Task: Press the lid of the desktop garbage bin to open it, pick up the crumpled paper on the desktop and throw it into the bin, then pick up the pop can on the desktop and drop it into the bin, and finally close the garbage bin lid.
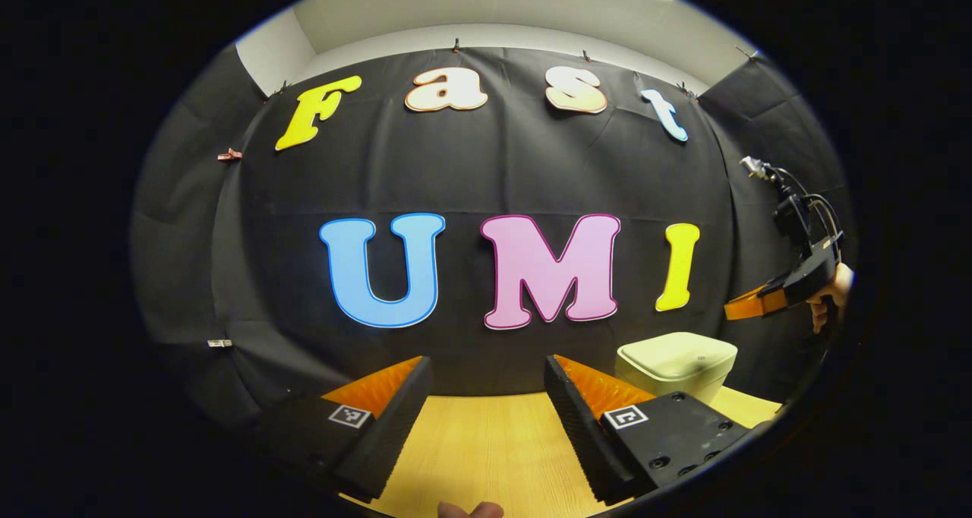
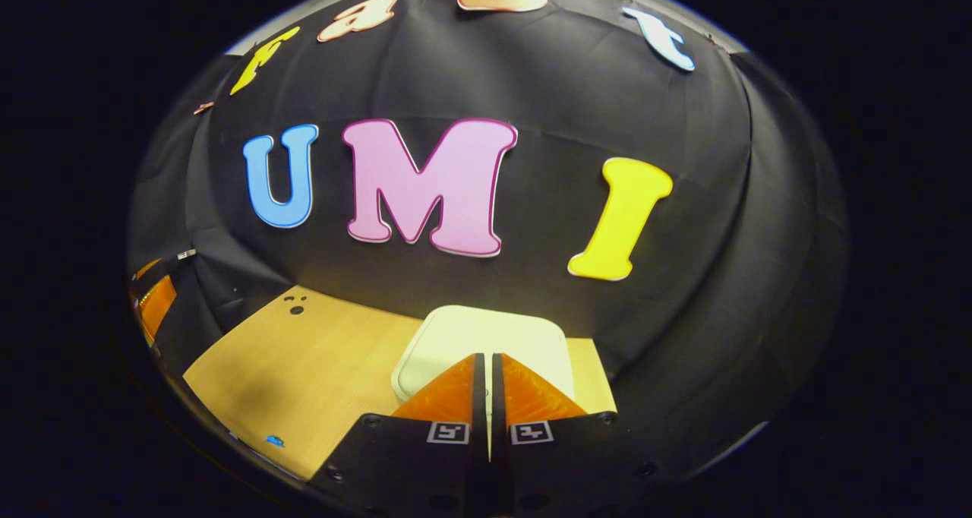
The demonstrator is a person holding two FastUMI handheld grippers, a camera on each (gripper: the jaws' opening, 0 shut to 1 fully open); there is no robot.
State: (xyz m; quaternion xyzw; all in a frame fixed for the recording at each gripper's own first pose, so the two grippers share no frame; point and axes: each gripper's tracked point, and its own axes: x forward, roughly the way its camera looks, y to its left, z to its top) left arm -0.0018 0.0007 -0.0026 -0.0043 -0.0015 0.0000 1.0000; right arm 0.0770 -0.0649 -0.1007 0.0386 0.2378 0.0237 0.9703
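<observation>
**A:** Left gripper view first: the left gripper (image 1: pixel 486 385) has its fingers spread wide with nothing between them, hovering over the wooden bench (image 1: pixel 486 450). The pale garbage bin (image 1: pixel 676 362) sits at the back right of the bench against the black cloth wall, lid down. Far right, raised above the bin, you can see the right gripper (image 1: pixel 733 311) with a hand (image 1: pixel 831 294) holding it and cables running off its top.

**B:** And the right gripper view?

**A:** There the right gripper (image 2: pixel 486 370) has its fingers pressed almost together, just a thin slit between them, pinching nothing. It's pointing right at the bin (image 2: pixel 456 336), tips over the closed lid; can't tell if they touch it. You get more bare bench (image 2: pixel 304 351) to the left here, plus a sliver of the left gripper (image 2: pixel 156 301) at the far left edge.
</observation>
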